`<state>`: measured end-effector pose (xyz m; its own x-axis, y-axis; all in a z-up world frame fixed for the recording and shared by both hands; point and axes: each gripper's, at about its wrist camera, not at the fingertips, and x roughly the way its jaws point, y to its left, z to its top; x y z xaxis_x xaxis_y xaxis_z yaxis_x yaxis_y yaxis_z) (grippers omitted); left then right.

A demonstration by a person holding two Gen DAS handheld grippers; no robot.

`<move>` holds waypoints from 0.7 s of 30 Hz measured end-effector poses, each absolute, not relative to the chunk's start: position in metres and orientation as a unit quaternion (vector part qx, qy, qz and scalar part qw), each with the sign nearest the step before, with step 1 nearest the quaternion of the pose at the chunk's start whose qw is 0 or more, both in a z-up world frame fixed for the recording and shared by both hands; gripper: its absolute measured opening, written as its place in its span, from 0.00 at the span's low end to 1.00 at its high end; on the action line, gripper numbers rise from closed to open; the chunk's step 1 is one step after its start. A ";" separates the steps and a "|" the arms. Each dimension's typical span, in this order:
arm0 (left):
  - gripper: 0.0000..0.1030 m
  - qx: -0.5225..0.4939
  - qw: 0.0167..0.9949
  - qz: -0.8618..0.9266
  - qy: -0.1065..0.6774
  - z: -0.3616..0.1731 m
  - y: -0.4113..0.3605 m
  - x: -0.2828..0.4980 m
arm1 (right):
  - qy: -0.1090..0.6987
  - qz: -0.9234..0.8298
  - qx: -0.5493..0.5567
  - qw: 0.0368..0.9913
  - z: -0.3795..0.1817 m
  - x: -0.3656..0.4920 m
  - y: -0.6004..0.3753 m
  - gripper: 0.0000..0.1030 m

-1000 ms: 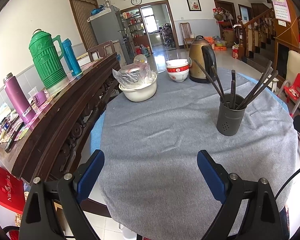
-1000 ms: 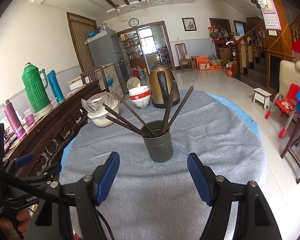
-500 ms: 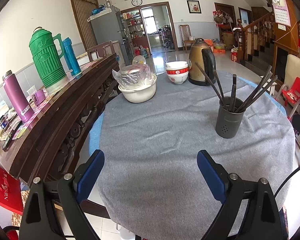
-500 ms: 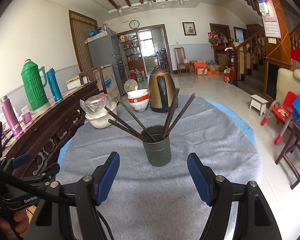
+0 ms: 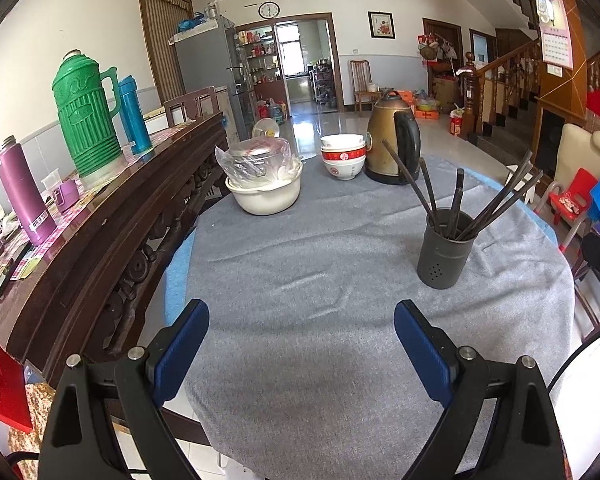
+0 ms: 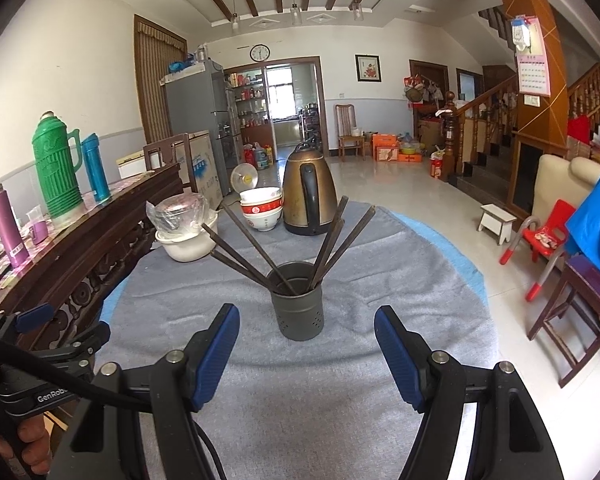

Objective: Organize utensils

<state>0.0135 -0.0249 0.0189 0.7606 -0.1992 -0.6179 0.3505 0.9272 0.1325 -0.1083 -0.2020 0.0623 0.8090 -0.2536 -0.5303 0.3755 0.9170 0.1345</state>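
Dark chopsticks (image 6: 260,252) fanned in a dark grey perforated metal holder (image 6: 299,308), centre frame on the grey-clothed round counter (image 6: 400,280). Farther from the lens than a second ago, so likely sorting done. Right claw (image 6: 306,356) apart, empty; left claw (image 5: 302,350) likewise, lower frame.

I see dark chopsticks (image 6: 260,250) fanned out, leaning in the upright grey perforated holder (image 6: 298,307) on my desk (image 6: 400,280).
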 end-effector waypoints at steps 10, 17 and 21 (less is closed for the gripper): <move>0.91 0.108 0.934 -0.146 0.309 0.025 -0.004 0.020 | 0.256 -0.173 0.089 0.947 0.075 -0.101 -0.181 0.72; 0.91 0.111 0.935 -0.134 0.310 0.029 0.010 0.023 | 0.254 -0.170 0.082 0.949 0.080 -0.091 -0.172 0.72; 0.91 0.115 0.936 -0.121 0.309 0.035 0.017 0.026 | 0.253 -0.166 0.081 0.950 0.083 -0.085 -0.172 0.72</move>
<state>0.0259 0.0173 0.0349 0.7793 -0.1549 -0.6072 0.2977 0.9442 0.1412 -0.0847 -0.1717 0.0827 0.8164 -0.2746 -0.5079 0.3564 0.9318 0.0689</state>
